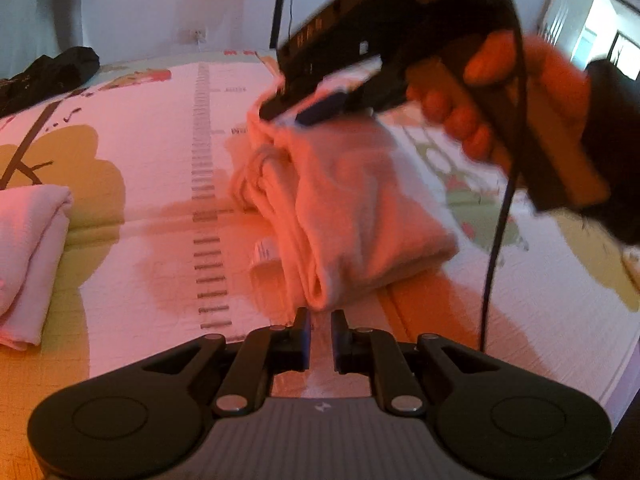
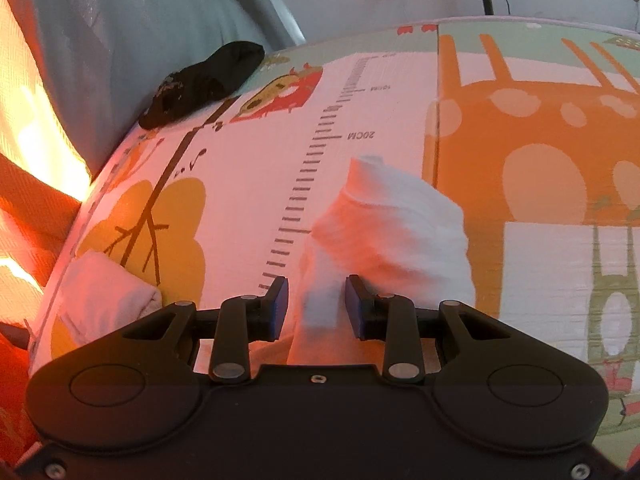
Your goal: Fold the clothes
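Observation:
A pale folded garment (image 1: 352, 200) lies on a printed mat (image 1: 140, 208), with a care label showing at its left side. My left gripper (image 1: 320, 320) sits low at the garment's near folded edge. Its fingers stand a narrow gap apart with only mat showing between them. A hand (image 1: 520, 92) holds my right gripper (image 1: 288, 114) over the garment's far end, blurred. In the right wrist view the right gripper (image 2: 316, 300) is open, and a thick fold of the garment (image 2: 400, 232) runs between its blue pads (image 2: 280, 304).
A second folded pale cloth (image 1: 28, 248) (image 2: 108, 296) rests near the mat's left edge. A black garment (image 1: 48, 76) (image 2: 204, 80) lies at the far corner by a grey curtain (image 2: 140, 40). A black cable (image 1: 496, 240) hangs from the right gripper. A dark pole (image 1: 282, 0) stands behind.

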`<move>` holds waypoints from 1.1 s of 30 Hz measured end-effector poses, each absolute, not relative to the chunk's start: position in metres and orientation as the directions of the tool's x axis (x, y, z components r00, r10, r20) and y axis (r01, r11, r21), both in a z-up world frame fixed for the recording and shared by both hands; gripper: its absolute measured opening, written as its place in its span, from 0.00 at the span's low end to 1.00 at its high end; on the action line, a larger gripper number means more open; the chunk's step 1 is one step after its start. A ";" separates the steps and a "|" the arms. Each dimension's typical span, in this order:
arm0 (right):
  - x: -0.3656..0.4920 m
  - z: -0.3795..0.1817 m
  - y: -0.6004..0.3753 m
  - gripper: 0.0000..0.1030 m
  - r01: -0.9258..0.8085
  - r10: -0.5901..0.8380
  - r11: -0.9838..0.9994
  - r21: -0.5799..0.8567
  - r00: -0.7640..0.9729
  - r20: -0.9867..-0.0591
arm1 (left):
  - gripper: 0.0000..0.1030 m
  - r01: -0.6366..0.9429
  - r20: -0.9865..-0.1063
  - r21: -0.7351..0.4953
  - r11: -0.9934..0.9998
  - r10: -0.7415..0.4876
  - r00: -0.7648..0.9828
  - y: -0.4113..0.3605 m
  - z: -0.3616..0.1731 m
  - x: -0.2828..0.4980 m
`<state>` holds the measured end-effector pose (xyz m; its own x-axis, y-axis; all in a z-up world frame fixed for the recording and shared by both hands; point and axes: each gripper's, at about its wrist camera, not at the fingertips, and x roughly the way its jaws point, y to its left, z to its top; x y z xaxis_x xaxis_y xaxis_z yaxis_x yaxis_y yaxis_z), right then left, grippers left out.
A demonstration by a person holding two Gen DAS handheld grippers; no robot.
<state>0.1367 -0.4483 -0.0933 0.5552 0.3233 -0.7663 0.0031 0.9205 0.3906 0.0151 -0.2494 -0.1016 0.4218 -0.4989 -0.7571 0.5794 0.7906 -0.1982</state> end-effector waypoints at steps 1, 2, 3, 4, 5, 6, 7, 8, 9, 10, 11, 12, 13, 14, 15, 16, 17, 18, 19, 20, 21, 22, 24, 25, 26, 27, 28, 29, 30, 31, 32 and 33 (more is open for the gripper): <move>0.137 -0.095 -0.446 0.30 -0.001 0.323 0.922 0.388 0.554 -0.767 | 0.12 0.575 -0.744 -0.211 0.791 -0.512 0.430 -0.247 -0.098 0.016; 0.137 -0.096 -0.445 0.30 -0.004 0.321 0.924 0.383 0.553 -0.769 | 0.12 0.570 -0.728 -0.225 0.790 -0.525 0.441 -0.246 -0.093 0.017; 0.137 -0.096 -0.443 0.30 -0.007 0.319 0.925 0.379 0.555 -0.768 | 0.13 0.566 -0.713 -0.236 0.790 -0.536 0.451 -0.245 -0.088 0.019; 0.137 -0.096 -0.443 0.30 -0.010 0.320 0.926 0.379 0.556 -0.767 | 0.13 0.563 -0.702 -0.244 0.790 -0.544 0.459 -0.244 -0.083 0.022; 0.136 -0.094 -0.444 0.30 -0.013 0.329 0.921 0.390 0.560 -0.760 | 0.13 0.560 -0.691 -0.251 0.789 -0.552 0.468 -0.244 -0.078 0.025; 0.134 -0.091 -0.446 0.30 -0.014 0.343 0.913 0.408 0.567 -0.748 | 0.14 0.559 -0.680 -0.255 0.789 -0.557 0.476 -0.244 -0.074 0.028; 0.132 -0.087 -0.450 0.30 -0.009 0.354 0.904 0.428 0.576 -0.736 | 0.14 0.558 -0.671 -0.258 0.789 -0.562 0.483 -0.245 -0.070 0.032; 0.130 -0.084 -0.453 0.30 -0.004 0.363 0.896 0.445 0.585 -0.725 | 0.15 0.559 -0.665 -0.259 0.788 -0.565 0.488 -0.246 -0.067 0.035; 0.127 -0.079 -0.457 0.30 0.002 0.363 0.891 0.453 0.594 -0.718 | 0.15 0.559 -0.660 -0.259 0.787 -0.567 0.493 -0.248 -0.064 0.039; 0.124 -0.074 -0.461 0.30 0.005 0.362 0.889 0.459 0.605 -0.709 | 0.16 0.561 -0.657 -0.255 0.788 -0.567 0.497 -0.250 -0.061 0.043; 0.120 -0.068 -0.465 0.30 0.006 0.360 0.887 0.461 0.618 -0.699 | 0.17 0.563 -0.654 -0.252 0.787 -0.567 0.500 -0.252 -0.059 0.048; 0.116 -0.063 -0.470 0.30 0.008 0.353 0.887 0.462 0.633 -0.689 | 0.18 0.568 -0.651 -0.251 0.784 -0.571 0.500 -0.256 -0.056 0.052; 0.111 -0.056 -0.475 0.30 0.012 0.349 0.883 0.468 0.650 -0.675 | 0.18 0.573 -0.648 -0.253 0.779 -0.576 0.498 -0.260 -0.054 0.057; 0.106 -0.051 -0.482 0.30 0.020 0.343 0.879 0.476 0.666 -0.662 | 0.21 0.578 -0.645 -0.254 0.775 -0.581 0.496 -0.264 -0.051 0.061; 0.102 -0.046 -0.489 0.30 0.034 0.327 0.880 0.473 0.679 -0.657 | 0.23 0.583 -0.642 -0.255 0.771 -0.586 0.495 -0.268 -0.048 0.065; 0.098 -0.042 -0.496 0.30 0.048 0.311 0.881 0.471 0.692 -0.652 | 0.23 0.590 -0.638 -0.256 0.766 -0.592 0.492 -0.273 -0.045 0.070; 0.094 -0.038 -0.503 0.30 0.064 0.293 0.881 0.468 0.703 -0.648 | 0.25 0.596 -0.637 -0.254 0.762 -0.596 0.490 -0.280 -0.042 0.076; 0.093 -0.037 -0.510 0.30 0.089 0.270 0.883 0.461 0.708 -0.652 | 0.26 0.598 -0.636 -0.247 0.763 -0.593 0.494 -0.286 -0.040 0.080; 0.092 -0.036 -0.517 0.30 0.113 0.246 0.883 0.455 0.713 -0.656 | 0.27 0.600 -0.637 -0.243 0.763 -0.592 0.495 -0.292 -0.039 0.084; 0.090 -0.036 -0.524 0.30 0.138 0.224 0.883 0.448 0.716 -0.661 | 0.28 0.602 -0.639 -0.245 0.760 -0.593 0.490 -0.296 -0.039 0.088; 0.091 -0.038 -0.530 0.30 0.161 0.207 0.882 0.443 0.711 -0.672 | 0.28 0.604 -0.641 -0.247 0.758 -0.595 0.485 -0.300 -0.039 0.091; 0.091 -0.040 -0.536 0.30 0.183 0.192 0.881 0.437 0.706 -0.681 | 0.28 0.606 -0.643 -0.250 0.756 -0.597 0.480 -0.305 -0.040 0.094; 0.093 -0.046 -0.544 0.28 0.218 0.167 0.878 0.426 0.695 -0.700 | 0.28 0.610 -0.647 -0.254 0.751 -0.600 0.470 -0.313 -0.040 0.101; 0.094 -0.050 -0.547 0.25 0.232 0.157 0.876 0.422 0.690 -0.706 | 0.28 0.612 -0.649 -0.256 0.749 -0.602 0.465 -0.317 -0.041 0.104; 0.096 -0.054 -0.550 0.20 0.238 0.160 0.873 0.426 0.686 -0.710 | 0.28 0.614 -0.651 -0.259 0.746 -0.604 0.460 -0.321 -0.041 0.107; 0.098 -0.058 -0.552 0.18 0.243 0.167 0.867 0.434 0.680 -0.714 | 0.28 0.615 -0.654 -0.261 0.744 -0.605 0.454 -0.325 -0.041 0.110; 0.100 -0.062 -0.552 0.17 0.244 0.174 0.863 0.442 0.678 -0.714 | 0.28 0.617 -0.656 -0.263 0.741 -0.607 0.449 -0.330 -0.042 0.114; 0.102 -0.065 -0.550 0.15 0.238 0.184 0.862 0.447 0.675 -0.714 | 0.28 0.619 -0.658 -0.265 0.739 -0.608 0.444 -0.334 -0.042 0.117; 0.106 -0.068 -0.547 0.14 0.229 0.192 0.865 0.447 0.672 -0.715 | 0.28 0.621 -0.660 -0.268 0.737 -0.610 0.439 -0.338 -0.042 0.120; 0.110 -0.070 -0.544 0.13 0.220 0.200 0.867 0.447 0.669 -0.716 | 0.28 0.623 -0.662 -0.270 0.734 -0.612 0.434 -0.342 -0.043 0.124; 0.113 -0.072 -0.541 0.13 0.211 0.208 0.869 0.447 0.665 -0.717 | 0.28 0.625 -0.664 -0.272 0.732 -0.613 0.429 -0.346 -0.043 0.127; 0.117 -0.074 -0.537 0.13 0.202 0.215 0.872 0.447 0.662 -0.718 | 0.28 0.625 -0.669 -0.271 0.732 -0.610 0.425 -0.349 -0.045 0.129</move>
<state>0.1171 -0.5374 -0.0743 0.6615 0.2153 -0.7184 0.2016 0.8716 0.4469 0.1291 -0.3490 -0.0446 0.4247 -0.6101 -0.6689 0.6247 0.7322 -0.2711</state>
